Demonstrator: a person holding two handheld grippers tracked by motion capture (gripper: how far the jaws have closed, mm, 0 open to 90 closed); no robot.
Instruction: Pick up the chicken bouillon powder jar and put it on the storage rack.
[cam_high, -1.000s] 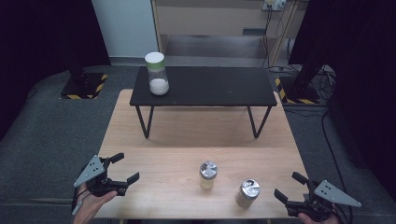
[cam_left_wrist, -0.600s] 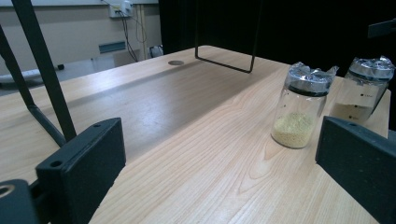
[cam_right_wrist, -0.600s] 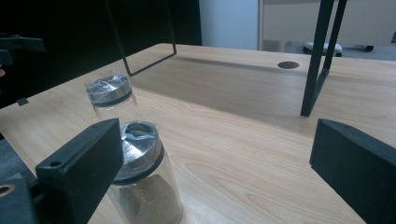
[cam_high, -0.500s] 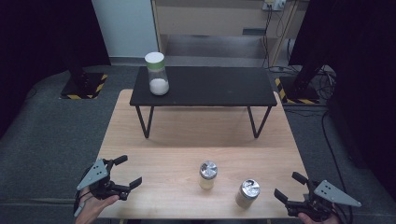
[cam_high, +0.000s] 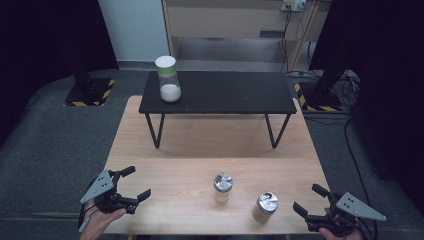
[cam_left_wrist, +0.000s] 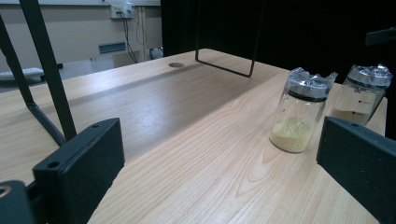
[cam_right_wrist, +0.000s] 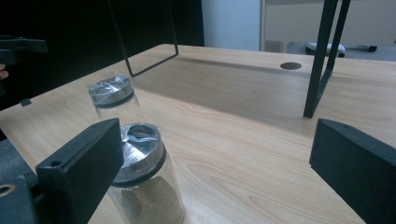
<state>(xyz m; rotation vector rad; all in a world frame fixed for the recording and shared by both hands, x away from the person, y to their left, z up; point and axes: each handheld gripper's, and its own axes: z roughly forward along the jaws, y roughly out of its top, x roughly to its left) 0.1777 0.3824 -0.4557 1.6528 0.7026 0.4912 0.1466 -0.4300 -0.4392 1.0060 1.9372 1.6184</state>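
While the right gripper (cam_high: 311, 201) waits spread wide at the near right corner of the wooden table (cam_high: 165, 150), the left gripper (cam_high: 135, 183) has slid a little farther in over the near left edge than it was a second ago, its jaws apart and empty. That small advance suggests the person is lining the left gripper up on the nearest jars, so the work looks to be at its very start: neither jar is touched yet.

Just to the left of the right gripper stands a small glass jar (cam_high: 265, 206) with a brownish powder at the bottom and crinkled foil or film over a dark-rimmed metal lid. In the right gripper view this jar (cam_right_wrist: 142, 182) sits close against the left jaw, not between the two. A second small jar (cam_high: 222, 187), a little farther and to the left, holds a pale yellow grainy powder, seen best from the left gripper view (cam_left_wrist: 301, 112), where it lies ahead and well apart from the jaws. Both jars are round, clear and upright, with shiny wrinkled tops.

The table is smooth light wood with a visible grain. Farther back a low black shelf (cam_high: 225, 95) on thin bent metal legs stands across it, flat and matte. At its far left end is a taller clear jar (cam_high: 167, 79) with a white and green lid and white powder in its lower part. Beyond lies grey floor.
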